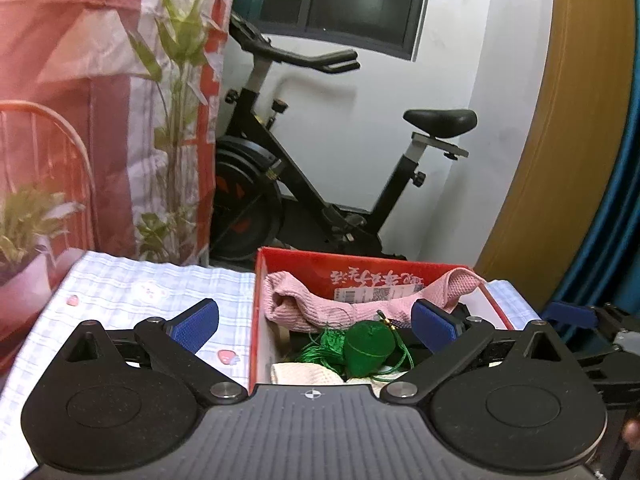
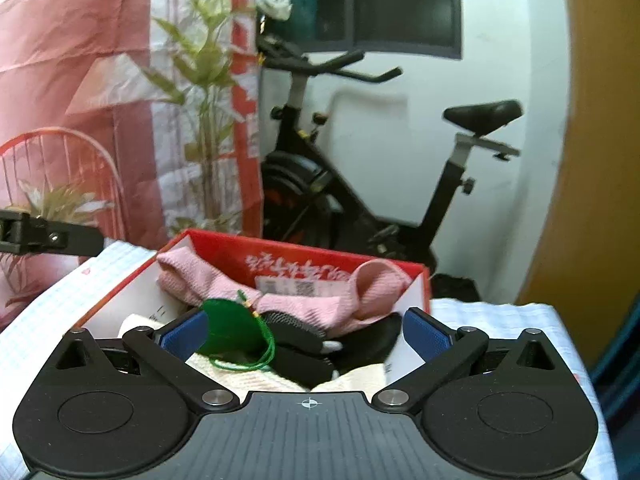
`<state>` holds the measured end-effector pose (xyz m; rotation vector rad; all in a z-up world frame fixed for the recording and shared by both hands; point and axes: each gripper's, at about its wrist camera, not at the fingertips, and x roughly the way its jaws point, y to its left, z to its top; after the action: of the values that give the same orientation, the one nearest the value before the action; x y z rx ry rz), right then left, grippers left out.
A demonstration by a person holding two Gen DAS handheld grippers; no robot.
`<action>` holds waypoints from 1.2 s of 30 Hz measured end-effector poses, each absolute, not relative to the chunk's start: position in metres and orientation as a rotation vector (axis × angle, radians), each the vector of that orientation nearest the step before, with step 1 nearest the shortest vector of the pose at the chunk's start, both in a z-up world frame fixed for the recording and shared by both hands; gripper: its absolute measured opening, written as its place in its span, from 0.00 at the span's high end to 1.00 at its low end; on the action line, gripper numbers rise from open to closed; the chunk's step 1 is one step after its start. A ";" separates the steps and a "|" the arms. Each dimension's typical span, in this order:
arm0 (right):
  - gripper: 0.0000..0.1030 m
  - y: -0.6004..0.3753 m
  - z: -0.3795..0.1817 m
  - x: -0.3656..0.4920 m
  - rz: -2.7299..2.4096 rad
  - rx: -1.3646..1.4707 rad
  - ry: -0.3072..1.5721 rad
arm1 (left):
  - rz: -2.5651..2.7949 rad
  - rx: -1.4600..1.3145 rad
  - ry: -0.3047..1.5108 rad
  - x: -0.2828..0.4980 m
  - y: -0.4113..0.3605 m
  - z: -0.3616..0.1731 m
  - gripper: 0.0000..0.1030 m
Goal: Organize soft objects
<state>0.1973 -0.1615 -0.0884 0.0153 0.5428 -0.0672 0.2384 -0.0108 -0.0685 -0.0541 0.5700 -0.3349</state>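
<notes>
Both the left gripper [image 1: 316,326] and right gripper [image 2: 304,330] tilt downward, spread wide and empty, above the red box [image 1: 360,268].

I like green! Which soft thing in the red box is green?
The green tasselled pouch, lying in front of the pink cloth; the cloths are pink or cream.

The red box [image 1: 304,268] carries white printed characters on its inner wall; in it lie a pink waffle-knit cloth [image 1: 316,308] and a green tasselled pouch [image 1: 366,346] — beside it, a pale blue checked tablecloth [image 1: 132,292] — behind, a black exercise bike [image 1: 320,184].
</notes>
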 end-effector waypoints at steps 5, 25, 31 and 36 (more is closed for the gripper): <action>0.00 -0.168 -0.068 0.172 -0.088 0.076 0.489 | -0.258 -0.020 0.514 0.216 -0.008 -0.052 0.00; 0.00 -0.163 -0.010 0.088 -0.157 0.137 0.464 | -0.212 0.103 0.389 0.116 -0.010 0.011 0.00; 0.00 -0.153 0.005 0.058 -0.168 0.142 0.456 | -0.196 0.100 0.378 0.087 -0.001 0.021 0.00; 0.00 -0.139 0.015 0.032 -0.185 0.099 0.440 | -0.170 0.102 0.371 0.067 0.005 0.026 0.00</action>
<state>0.0318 -0.1392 0.0149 0.0991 0.4402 -0.1855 0.0669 0.0052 0.0260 0.1015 0.3712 -0.1703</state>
